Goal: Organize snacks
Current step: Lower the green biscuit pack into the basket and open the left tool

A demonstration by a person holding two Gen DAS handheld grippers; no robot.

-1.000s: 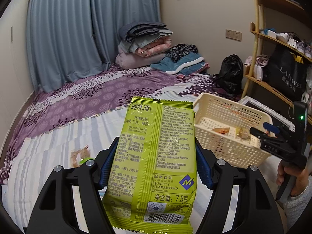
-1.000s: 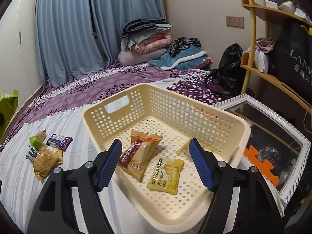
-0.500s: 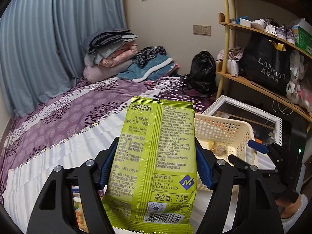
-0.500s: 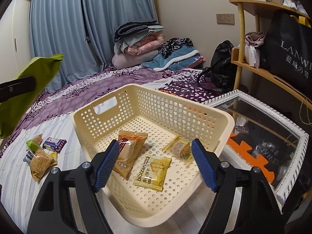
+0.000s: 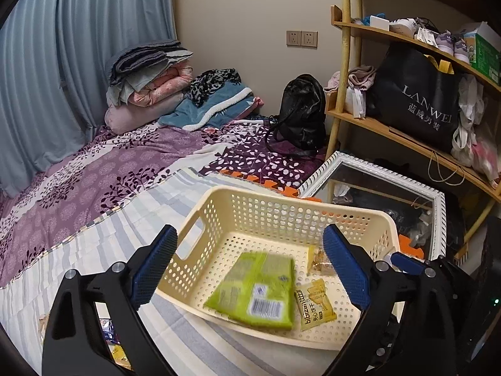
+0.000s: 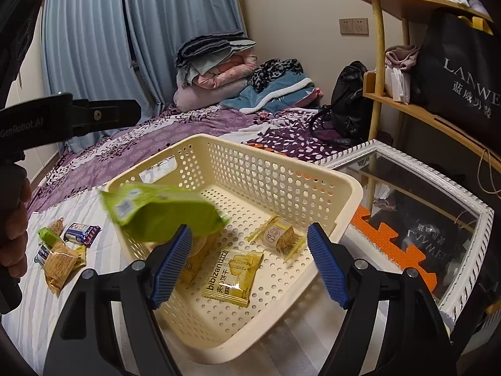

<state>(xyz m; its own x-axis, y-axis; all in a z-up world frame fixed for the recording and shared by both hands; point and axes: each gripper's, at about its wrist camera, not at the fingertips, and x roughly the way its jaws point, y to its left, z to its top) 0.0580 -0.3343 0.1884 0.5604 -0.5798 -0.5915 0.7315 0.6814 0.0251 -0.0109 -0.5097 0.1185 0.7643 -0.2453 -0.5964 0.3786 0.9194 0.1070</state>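
My left gripper [image 5: 249, 268] is open and empty above the cream plastic basket [image 5: 281, 210]. The green snack packet [image 5: 256, 291] is loose and motion-blurred, dropping into the basket; in the right wrist view it [image 6: 162, 211] is over the basket's left side [image 6: 219, 153]. A yellow biscuit packet [image 6: 233, 274] and a clear-wrapped snack [image 6: 278, 236] lie inside. My right gripper [image 6: 249, 264] is open and empty over the basket's near edge. The left gripper's body [image 6: 62, 122] shows at upper left.
Several loose snacks [image 6: 62, 244] lie on the striped sheet left of the basket. A white-framed mirror [image 6: 422, 203] leans at the right beside orange foam [image 6: 385, 235]. A wooden shelf [image 5: 407, 125] with bags stands behind. Folded bedding [image 5: 150, 84] sits at the far end.
My left gripper swung right over the basket and opened, letting go of the green packet, which now falls into the basket. My right gripper barely moved.
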